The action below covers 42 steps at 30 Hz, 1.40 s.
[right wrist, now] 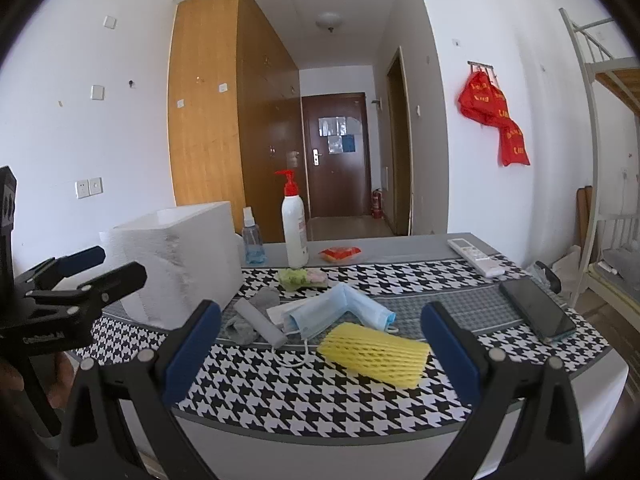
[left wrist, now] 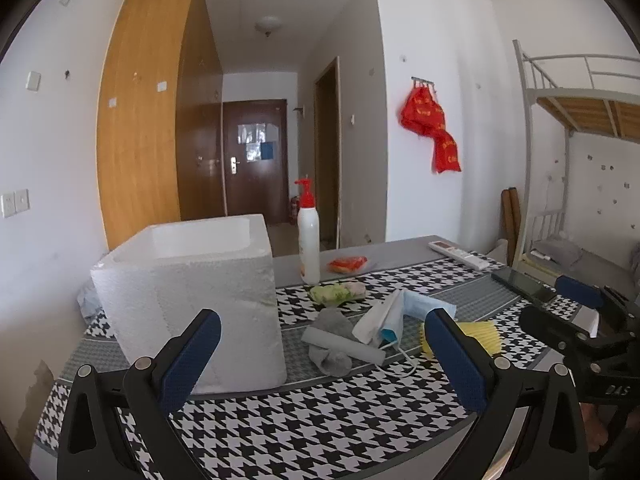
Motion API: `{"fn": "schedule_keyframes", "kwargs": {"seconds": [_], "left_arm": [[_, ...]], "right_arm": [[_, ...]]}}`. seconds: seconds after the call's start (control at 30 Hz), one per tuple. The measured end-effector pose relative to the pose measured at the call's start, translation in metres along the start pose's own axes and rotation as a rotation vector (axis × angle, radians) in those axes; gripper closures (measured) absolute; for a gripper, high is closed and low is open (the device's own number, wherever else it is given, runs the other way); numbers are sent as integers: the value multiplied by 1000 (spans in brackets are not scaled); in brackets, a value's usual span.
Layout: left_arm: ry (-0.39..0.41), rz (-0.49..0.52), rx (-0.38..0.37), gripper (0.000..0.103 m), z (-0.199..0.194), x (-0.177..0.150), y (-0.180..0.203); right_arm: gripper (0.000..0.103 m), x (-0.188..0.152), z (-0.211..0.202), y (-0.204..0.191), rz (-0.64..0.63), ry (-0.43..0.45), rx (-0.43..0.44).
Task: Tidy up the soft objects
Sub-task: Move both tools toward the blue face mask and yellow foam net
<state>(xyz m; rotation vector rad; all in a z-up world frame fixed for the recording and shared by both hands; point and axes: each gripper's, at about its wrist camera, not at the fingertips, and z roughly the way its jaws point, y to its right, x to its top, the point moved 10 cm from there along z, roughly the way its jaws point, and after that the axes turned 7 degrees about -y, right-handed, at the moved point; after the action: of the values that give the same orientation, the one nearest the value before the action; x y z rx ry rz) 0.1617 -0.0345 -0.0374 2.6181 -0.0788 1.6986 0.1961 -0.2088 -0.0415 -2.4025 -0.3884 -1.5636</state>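
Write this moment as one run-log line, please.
left gripper: open, empty | right gripper: open, empty | yellow foam net, face mask, grey sock: on table | foam box: upright

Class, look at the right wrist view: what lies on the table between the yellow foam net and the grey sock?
In the right wrist view, a blue face mask and a grey foam tube lie between the yellow foam net and the grey sock.

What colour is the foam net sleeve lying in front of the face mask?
Yellow. The foam net sleeve shows best in the right wrist view, on the houndstooth cloth, near the face mask.
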Motion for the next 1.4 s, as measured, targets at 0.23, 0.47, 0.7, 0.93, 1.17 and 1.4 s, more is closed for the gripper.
{"fn": "schedule_keyframes", "kwargs": {"seconds": [0.23, 0.47, 0.7, 0.93, 1.17, 1.4], "left_arm": [[-26, 0, -12, 1, 11, -2, 7], [-78, 32, -31, 1, 30, -10, 21], [-113, 37, -32, 1, 46, -14, 29], [-150, 62, -35, 1, 62, -17, 41], [-177, 68, -47, 1, 76, -13, 47], [-202, 108, -74, 1, 91, -6, 57]], "right_arm": [[2, -6, 9, 7, 18, -22, 6], [2, -12, 21, 21, 32, -57, -10], [2, -13, 32, 34, 37, -78, -17], [2, -17, 44, 46, 47, -107, -15], [2, -17, 53, 58, 28, -124, -28], [2, -21, 62, 69, 63, -145, -17]]}}
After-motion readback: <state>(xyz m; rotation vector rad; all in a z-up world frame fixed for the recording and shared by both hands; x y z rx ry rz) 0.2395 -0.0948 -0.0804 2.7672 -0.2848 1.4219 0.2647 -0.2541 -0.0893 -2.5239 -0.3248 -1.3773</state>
